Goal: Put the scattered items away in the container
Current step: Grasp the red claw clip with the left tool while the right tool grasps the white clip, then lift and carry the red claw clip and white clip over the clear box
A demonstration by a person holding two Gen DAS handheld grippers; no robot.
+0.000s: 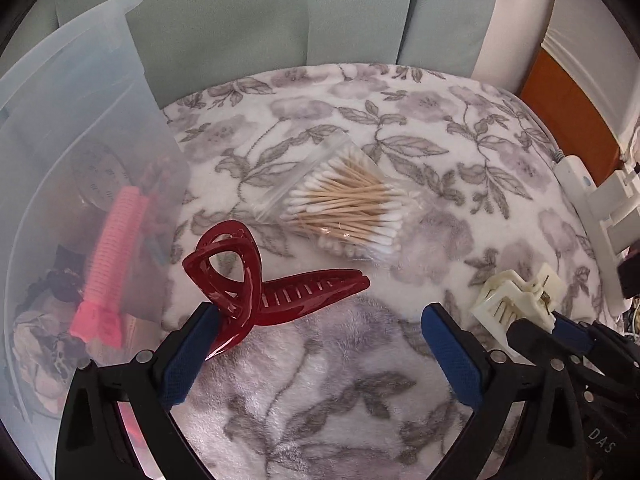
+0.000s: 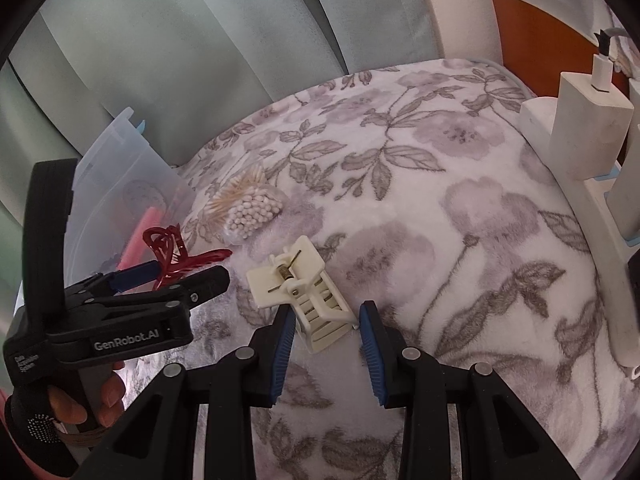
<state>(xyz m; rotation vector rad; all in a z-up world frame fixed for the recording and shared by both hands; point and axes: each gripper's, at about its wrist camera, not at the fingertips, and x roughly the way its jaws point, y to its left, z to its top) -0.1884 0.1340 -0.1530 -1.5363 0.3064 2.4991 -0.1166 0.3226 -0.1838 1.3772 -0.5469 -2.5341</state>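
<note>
Red claw clip [image 1: 256, 280] lies on blanket [image 1: 440, 152] beside bin [image 1: 80, 120], touching only left gripper's [image 1: 320, 340] wide-open inner pad; may skid off. Right gripper [image 2: 326, 332], wide w/ jaws around cream clip [image 2: 304, 296], could pinch unevenly & flick it.

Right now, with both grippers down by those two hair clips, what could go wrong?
The left gripper is open wide and only its left finger touches the red hair claw, so closing could push it sideways instead of gripping. The right gripper straddles just the end of the white clip; a shallow pinch may let it pivot out. The two grippers sit close and might bump when lifting toward the plastic bin.
</note>
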